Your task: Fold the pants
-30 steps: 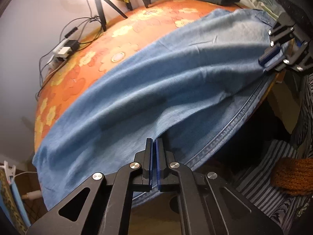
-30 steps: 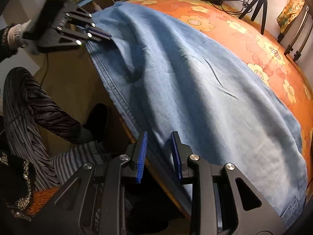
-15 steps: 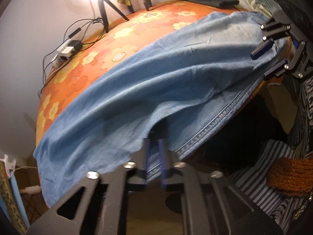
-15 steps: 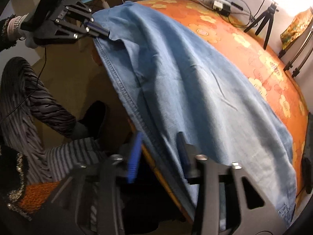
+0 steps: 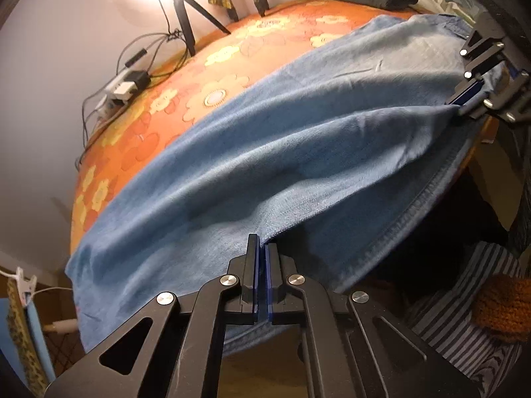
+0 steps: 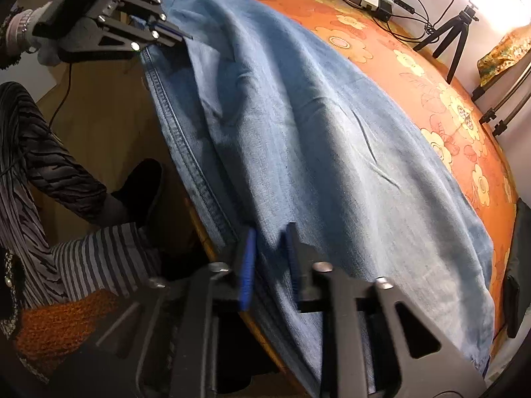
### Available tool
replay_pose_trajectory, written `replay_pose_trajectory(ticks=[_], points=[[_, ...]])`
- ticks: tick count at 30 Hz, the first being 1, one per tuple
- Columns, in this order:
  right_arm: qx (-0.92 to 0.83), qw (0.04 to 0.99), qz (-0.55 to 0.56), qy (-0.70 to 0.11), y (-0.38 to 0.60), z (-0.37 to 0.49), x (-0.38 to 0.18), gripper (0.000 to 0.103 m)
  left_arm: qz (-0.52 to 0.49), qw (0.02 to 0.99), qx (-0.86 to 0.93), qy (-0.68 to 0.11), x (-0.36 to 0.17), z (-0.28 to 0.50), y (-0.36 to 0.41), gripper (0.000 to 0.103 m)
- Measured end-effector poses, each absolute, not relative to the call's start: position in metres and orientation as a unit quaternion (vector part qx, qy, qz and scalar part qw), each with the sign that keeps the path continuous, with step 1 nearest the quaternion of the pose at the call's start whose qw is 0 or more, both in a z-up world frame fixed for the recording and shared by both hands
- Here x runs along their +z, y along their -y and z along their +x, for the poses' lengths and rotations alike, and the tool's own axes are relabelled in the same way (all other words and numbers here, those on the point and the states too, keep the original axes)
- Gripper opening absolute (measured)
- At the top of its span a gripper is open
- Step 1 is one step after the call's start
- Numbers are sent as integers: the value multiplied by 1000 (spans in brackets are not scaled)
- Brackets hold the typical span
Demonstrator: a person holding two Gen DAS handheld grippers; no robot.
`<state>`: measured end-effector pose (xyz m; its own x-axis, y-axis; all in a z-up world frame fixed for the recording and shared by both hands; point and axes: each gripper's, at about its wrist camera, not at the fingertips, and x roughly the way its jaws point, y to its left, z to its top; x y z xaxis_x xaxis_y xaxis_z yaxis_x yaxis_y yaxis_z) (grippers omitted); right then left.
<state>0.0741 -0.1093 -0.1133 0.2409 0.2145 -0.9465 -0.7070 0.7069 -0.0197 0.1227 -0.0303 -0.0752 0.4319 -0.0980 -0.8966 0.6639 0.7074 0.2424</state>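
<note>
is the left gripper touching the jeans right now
Touching. The left wrist view shows the left gripper with its jaws shut on a pinched ridge of the jeans, denim running straight into the blue pads.

Def someone's home w/ a DIY filming setup: flowery orange tabletop, mini tripod, power strip.

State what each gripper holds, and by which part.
Both grip the jeans by the top layer's near edge: left gripper, right gripper.
</note>
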Motion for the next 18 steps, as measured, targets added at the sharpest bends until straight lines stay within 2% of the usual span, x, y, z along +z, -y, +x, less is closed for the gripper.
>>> replay_pose_trajectory(ticks=[8,11,14,18], points=[[345,736,-234,-534,110,65,-98,6,296,777,-262,-490,-69,99,15,2],[348,720,-237,-553,108,63,-111,7,269,772,-255,-516,-81,100,9,8],[354,708,-243,-561,107,59,-114,16,250,772,-259,-524,-82,98,3,9],[359,711,-228,-560,114,61,-101,16,244,778,-250,-523,-80,93,-13,10]])
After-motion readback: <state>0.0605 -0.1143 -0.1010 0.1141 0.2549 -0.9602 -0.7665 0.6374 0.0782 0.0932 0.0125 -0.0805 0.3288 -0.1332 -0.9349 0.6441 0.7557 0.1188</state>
